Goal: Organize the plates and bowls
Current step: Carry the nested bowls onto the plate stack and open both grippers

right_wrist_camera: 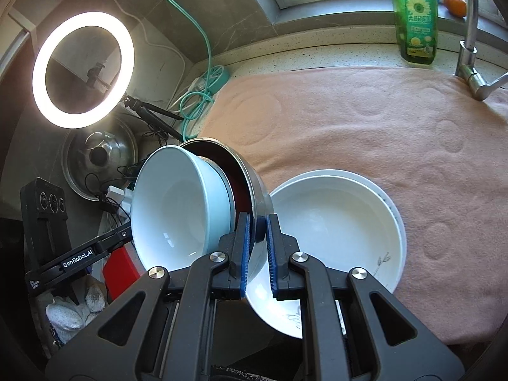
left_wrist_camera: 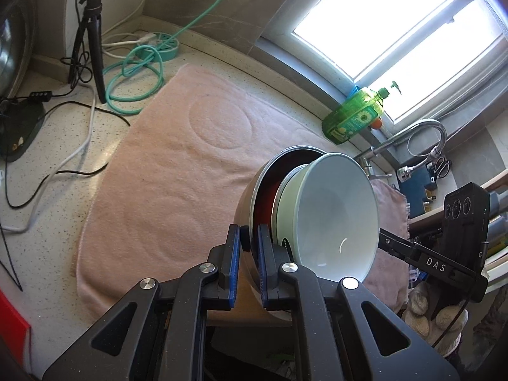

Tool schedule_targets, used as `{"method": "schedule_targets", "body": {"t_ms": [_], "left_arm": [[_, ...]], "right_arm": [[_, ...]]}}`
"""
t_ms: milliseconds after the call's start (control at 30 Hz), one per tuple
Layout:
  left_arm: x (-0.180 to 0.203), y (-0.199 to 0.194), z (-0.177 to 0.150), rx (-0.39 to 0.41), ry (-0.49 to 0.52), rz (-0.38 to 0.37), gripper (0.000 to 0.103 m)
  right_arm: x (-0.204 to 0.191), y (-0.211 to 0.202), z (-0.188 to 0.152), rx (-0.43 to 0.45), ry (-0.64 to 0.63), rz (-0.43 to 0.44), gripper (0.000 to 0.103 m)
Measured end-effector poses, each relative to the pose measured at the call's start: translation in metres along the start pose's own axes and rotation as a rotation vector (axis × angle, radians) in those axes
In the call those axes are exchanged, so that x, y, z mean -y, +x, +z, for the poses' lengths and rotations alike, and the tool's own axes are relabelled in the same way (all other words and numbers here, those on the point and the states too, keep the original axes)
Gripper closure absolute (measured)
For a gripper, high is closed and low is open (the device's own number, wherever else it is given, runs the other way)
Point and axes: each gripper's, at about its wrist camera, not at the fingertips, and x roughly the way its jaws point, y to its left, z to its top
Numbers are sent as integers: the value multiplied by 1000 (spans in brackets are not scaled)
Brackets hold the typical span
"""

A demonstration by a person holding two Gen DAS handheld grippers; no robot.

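Note:
A metal bowl with a dark red inside (left_wrist_camera: 254, 190) (right_wrist_camera: 254, 184) holds a pale green bowl (left_wrist_camera: 333, 209) (right_wrist_camera: 177, 203) nested in it. Both are tilted on edge above the pink towel (left_wrist_camera: 177, 165) (right_wrist_camera: 365, 120). My left gripper (left_wrist_camera: 249, 247) is shut on the metal bowl's rim from one side. My right gripper (right_wrist_camera: 257, 231) is shut on the same rim from the opposite side. White shallow plates (right_wrist_camera: 343, 228), stacked, lie on the towel just beside the right gripper.
A green soap bottle (left_wrist_camera: 355, 114) (right_wrist_camera: 416, 19) and a faucet (left_wrist_camera: 412, 136) (right_wrist_camera: 470, 41) stand by the window. A ring light (right_wrist_camera: 82, 70) on a tripod (left_wrist_camera: 89, 38), teal hose (left_wrist_camera: 136, 73) and cables lie at the counter's far corner. A pot lid (right_wrist_camera: 98, 162) leans nearby.

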Motion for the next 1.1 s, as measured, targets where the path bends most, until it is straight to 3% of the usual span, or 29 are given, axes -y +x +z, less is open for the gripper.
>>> {"method": "schedule_targets", "body": {"t_ms": [433, 1100], "left_arm": [[49, 41, -16, -86, 63, -26, 96], [55, 66, -25, -132, 54, -1, 96]], "right_arm": [[58, -20, -21, 3, 100, -47, 93], [79, -9, -30, -30, 114, -54, 92]]}}
